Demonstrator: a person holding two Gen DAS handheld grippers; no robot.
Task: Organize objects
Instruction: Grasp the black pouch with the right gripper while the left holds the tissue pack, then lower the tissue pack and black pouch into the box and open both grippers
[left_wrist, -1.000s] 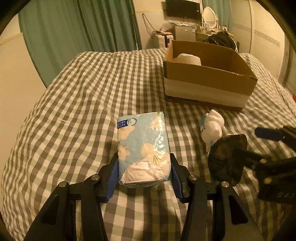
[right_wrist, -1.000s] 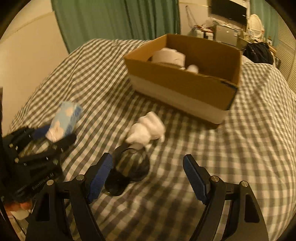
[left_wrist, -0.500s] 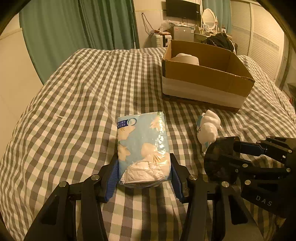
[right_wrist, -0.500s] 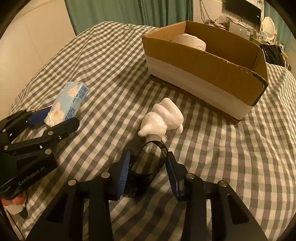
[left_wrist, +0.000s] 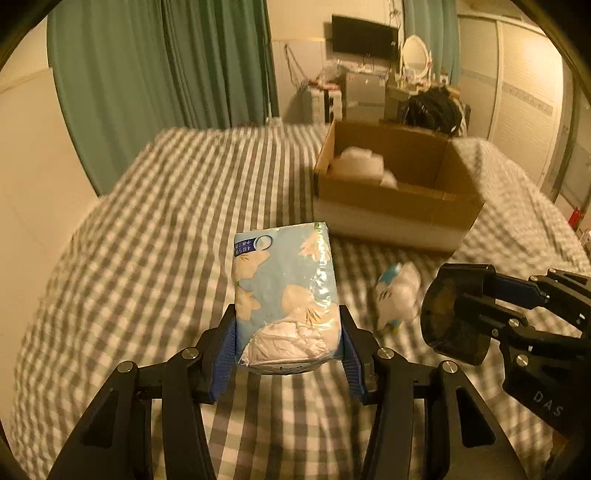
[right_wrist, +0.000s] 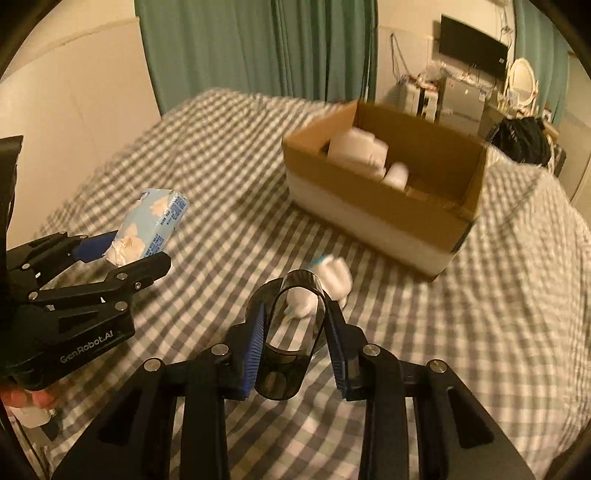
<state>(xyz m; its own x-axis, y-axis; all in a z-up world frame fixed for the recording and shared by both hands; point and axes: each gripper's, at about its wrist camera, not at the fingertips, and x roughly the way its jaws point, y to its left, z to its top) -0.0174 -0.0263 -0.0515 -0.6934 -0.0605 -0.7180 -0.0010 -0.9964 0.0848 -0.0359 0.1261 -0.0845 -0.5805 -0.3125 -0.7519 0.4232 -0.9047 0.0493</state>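
Tissue pack (left_wrist: 286, 295), pale blue with a leaf print, sat clamped between the blue pads of the left gripper (left_wrist: 288, 347), held above the checked bedspread (left_wrist: 147, 258) and pointing toward the cardboard box (left_wrist: 399, 206). From the right wrist view the same pack (right_wrist: 147, 229) tilted upward out of the left gripper (right_wrist: 122, 254), clear of the cloth.

The right gripper (right_wrist: 295, 332) had just been closing, and its jaws stood clamped on a dark translucent cup (right_wrist: 286, 354), lying on its side with the open mouth facing away from the camera. In the left wrist view that cup (left_wrist: 454, 314) appeared as a dark round shape gripped at the end of the right gripper (left_wrist: 491, 306), held off the bed.

A small white figurine with blue trim (right_wrist: 328, 284) lay on the bedspread just beyond the cup, between it and the box (right_wrist: 388, 206); it was blurred, so its exact form was hard to make out. In the left view it (left_wrist: 399, 295) lay to the right of the tissue pack, apart from it.

The box stood open further back on the bed, with white items (right_wrist: 358, 147) inside near its left end. Green curtains (left_wrist: 166, 74) hung behind the bed, and a dark screen (left_wrist: 364, 35) was mounted on the far wall.
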